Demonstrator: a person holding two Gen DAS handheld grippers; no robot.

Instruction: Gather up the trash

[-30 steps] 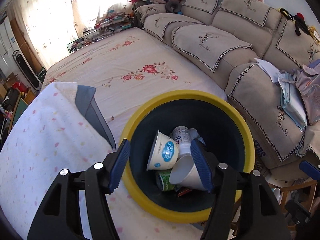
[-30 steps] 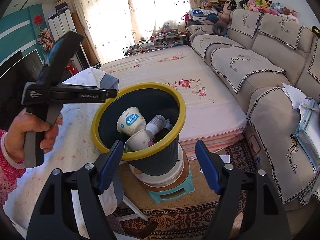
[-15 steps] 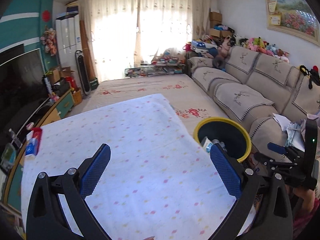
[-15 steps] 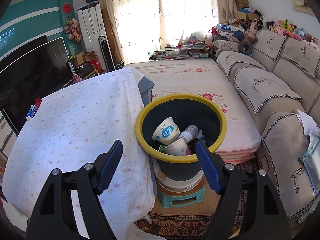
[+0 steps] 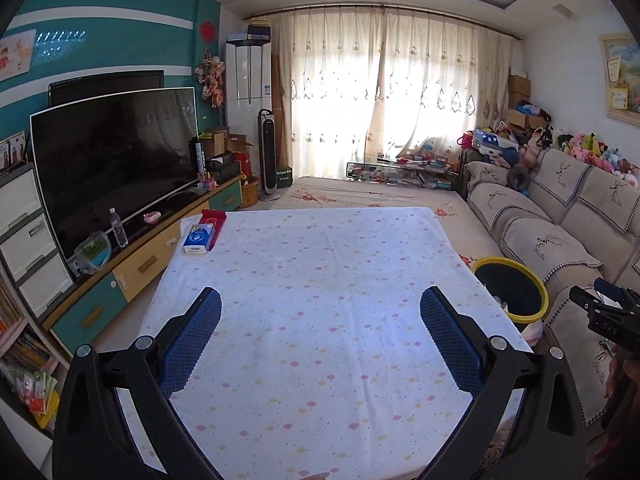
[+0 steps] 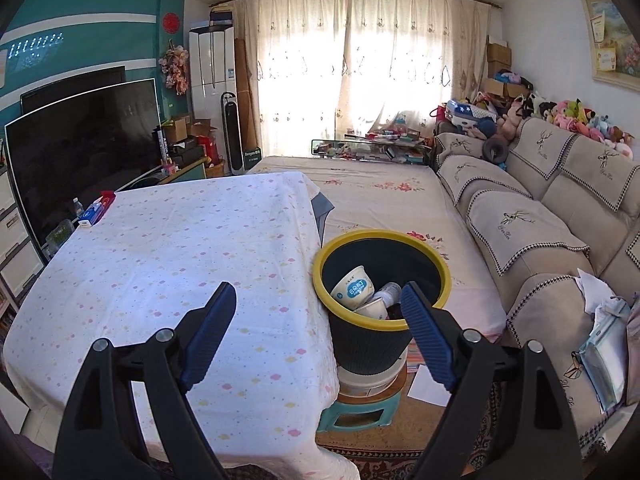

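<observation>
A dark trash bin with a yellow rim stands on a stool at the table's right edge. It holds a white yogurt cup, a paper cup and a bottle. The bin also shows in the left wrist view. My left gripper is open and empty above the table. My right gripper is open and empty, held above the table's right edge, near the bin. The right gripper's body shows at the right edge of the left wrist view.
A tissue pack and a red box lie at the table's far left corner. A TV on a cabinet is to the left, a sofa to the right, and a low floral mattress behind the table.
Both grippers have pulled back and up from over the bin. The left one has swung left and now faces the table. Both have stayed open and empty.
</observation>
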